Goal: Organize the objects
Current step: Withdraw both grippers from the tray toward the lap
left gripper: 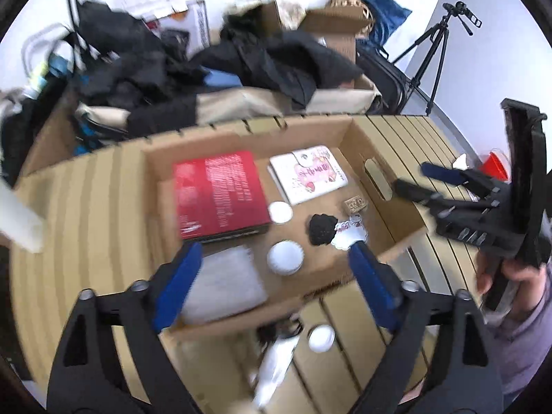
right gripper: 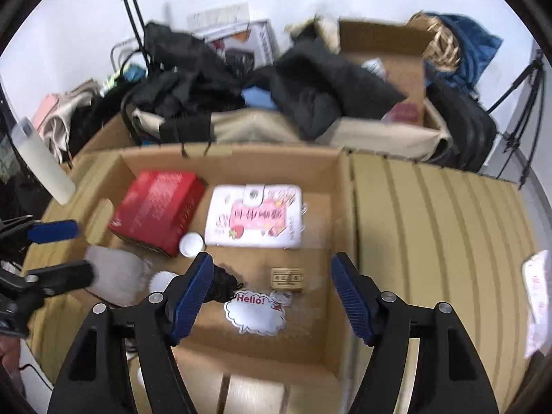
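An open cardboard box sits on a slatted beige table. Inside lie a red box, a white and pink pouch, two white round lids, a black clump, a "Hello!" sticker, a small wooden block and a white padded sheet. My left gripper hovers open and empty over the box's near edge. My right gripper hovers open and empty over the sticker; it also shows in the left wrist view.
Another white lid and a white packet lie on the table in front of the box. Dark clothes and bags pile up behind. A tripod stands at the back right. A white bottle is at the left.
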{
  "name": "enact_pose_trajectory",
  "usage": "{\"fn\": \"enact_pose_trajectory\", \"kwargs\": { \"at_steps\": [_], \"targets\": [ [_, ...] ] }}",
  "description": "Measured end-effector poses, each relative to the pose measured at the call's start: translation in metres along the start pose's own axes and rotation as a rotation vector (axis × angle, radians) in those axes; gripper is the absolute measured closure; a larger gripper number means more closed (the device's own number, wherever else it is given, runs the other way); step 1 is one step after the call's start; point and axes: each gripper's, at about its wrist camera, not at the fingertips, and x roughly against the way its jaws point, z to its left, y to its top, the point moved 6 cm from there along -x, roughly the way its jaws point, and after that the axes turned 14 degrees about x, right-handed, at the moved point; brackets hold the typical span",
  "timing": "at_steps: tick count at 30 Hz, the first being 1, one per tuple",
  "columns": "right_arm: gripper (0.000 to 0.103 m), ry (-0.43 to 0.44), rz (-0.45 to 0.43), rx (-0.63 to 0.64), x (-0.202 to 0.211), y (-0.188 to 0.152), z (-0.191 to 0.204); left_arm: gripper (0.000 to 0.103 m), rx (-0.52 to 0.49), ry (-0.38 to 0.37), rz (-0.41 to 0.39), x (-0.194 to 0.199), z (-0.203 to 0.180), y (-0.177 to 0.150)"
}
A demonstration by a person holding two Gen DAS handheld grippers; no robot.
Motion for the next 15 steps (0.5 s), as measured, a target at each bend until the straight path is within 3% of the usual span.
{"fn": "enact_pose_trajectory", "kwargs": {
  "at_steps": [2,9,15],
  "targets": [
    [0.029,-0.015,-0.015,0.004,0.031,0.001,-0.001,0.007,-0.002,0.023,-0.017,0.03,0.006,-0.007],
    [0.029,-0.069,-0.059,0.081,0.139,-0.025,0.014,0.004,-0.067,0.107,-0.085,0.121,0.019,-0.062],
    [0.027,-0.061,-0.139,0.129,0.222,-0.078,0.043,0.0,-0.101,0.095,-0.122,0.17,0.021,-0.132]
  ]
}}
